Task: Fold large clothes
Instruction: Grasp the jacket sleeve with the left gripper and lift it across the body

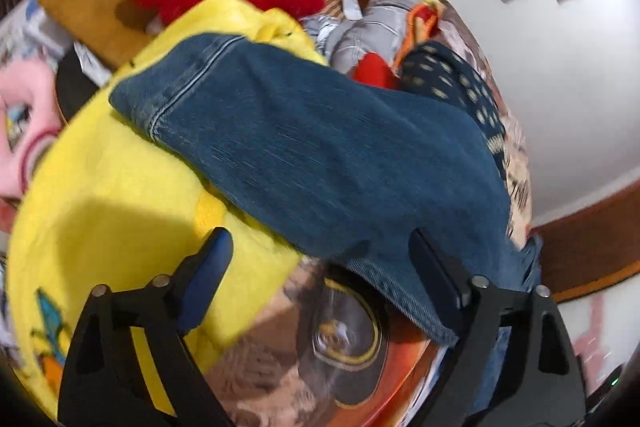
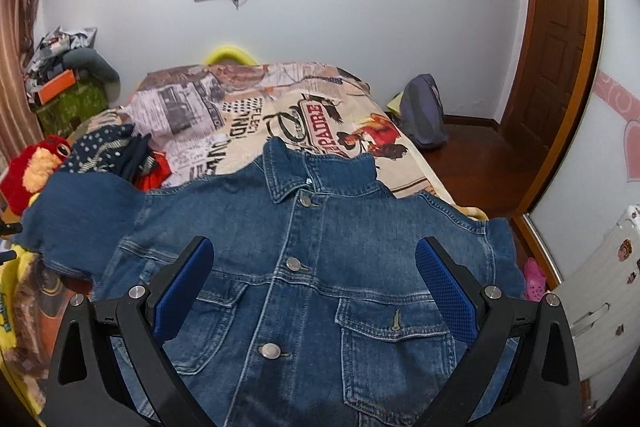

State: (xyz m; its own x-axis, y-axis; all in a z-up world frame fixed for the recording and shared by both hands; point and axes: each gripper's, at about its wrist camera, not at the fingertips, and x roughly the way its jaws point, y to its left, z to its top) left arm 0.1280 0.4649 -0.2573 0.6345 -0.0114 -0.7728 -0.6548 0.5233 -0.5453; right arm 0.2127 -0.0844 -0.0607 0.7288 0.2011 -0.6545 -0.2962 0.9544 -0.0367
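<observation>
Right claw point(image 2: 314, 263) open, above denim jacket point(image 2: 320, 247)

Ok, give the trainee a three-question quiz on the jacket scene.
1. True or false: the denim jacket lies front-up with its buttons showing.
2. What lies under the jacket sleeve in the left wrist view? A) yellow blanket B) green towel C) bare floor
3. Is anything held between the fingers of the right gripper?

Key: 1. True. 2. A, the yellow blanket. 3. No, the fingers stand wide apart above the jacket.
</observation>
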